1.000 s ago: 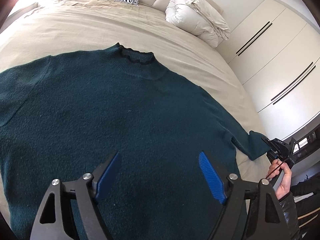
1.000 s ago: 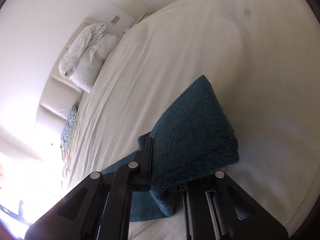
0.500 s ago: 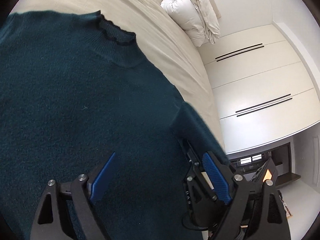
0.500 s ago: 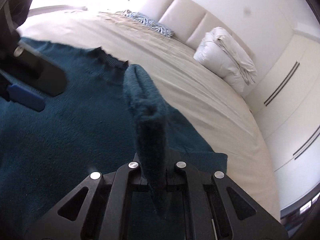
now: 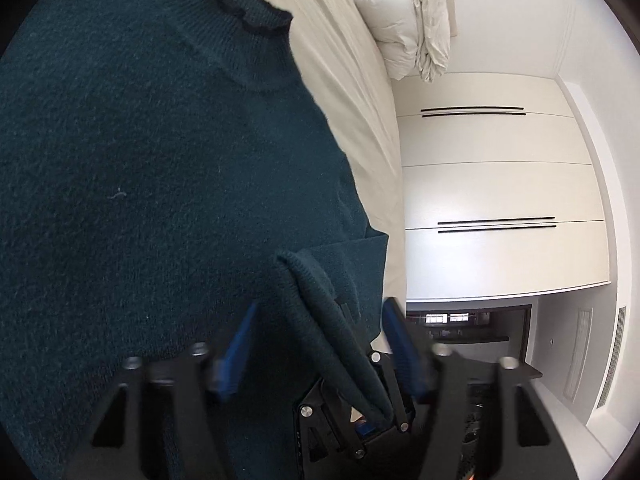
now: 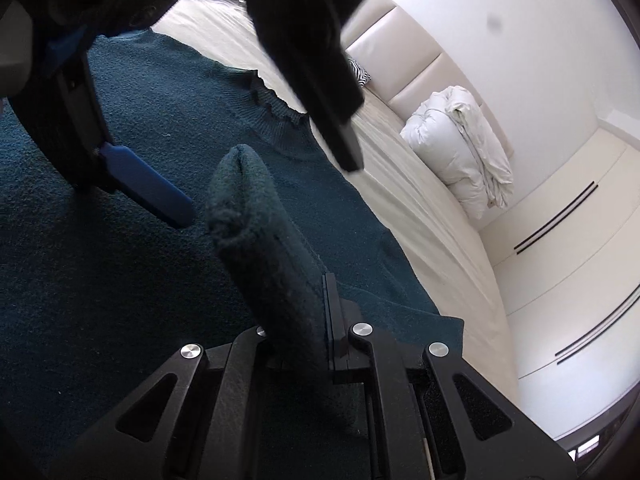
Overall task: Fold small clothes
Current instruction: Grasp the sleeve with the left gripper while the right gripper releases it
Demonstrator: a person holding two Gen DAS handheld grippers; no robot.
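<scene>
A dark teal knit sweater [image 5: 140, 168] lies flat on a beige bed, its frilled collar [image 5: 252, 16] at the top; it also shows in the right wrist view [image 6: 120, 280]. My right gripper [image 6: 304, 344] is shut on the sweater's sleeve end [image 6: 256, 224], which stands up between its jaws over the sweater's body. My left gripper [image 5: 316, 340] is open with blue pads [image 5: 400, 344], and the held sleeve [image 5: 320, 304] passes between its fingers, touching neither. In the right wrist view the left gripper's blue pad [image 6: 148, 188] hangs just left of the sleeve.
The beige bed [image 5: 352, 92] extends right of the sweater to its edge. A rolled white duvet [image 5: 404, 20] lies near the headboard [image 6: 408, 56]. White wardrobe doors [image 5: 500, 192] stand beyond the bed. A zebra pillow [image 6: 360, 74] is partly hidden.
My right gripper has carried the sleeve from the bed's edge inward over the sweater's body. My left gripper has swung right and lower, and now straddles the raised sleeve.
</scene>
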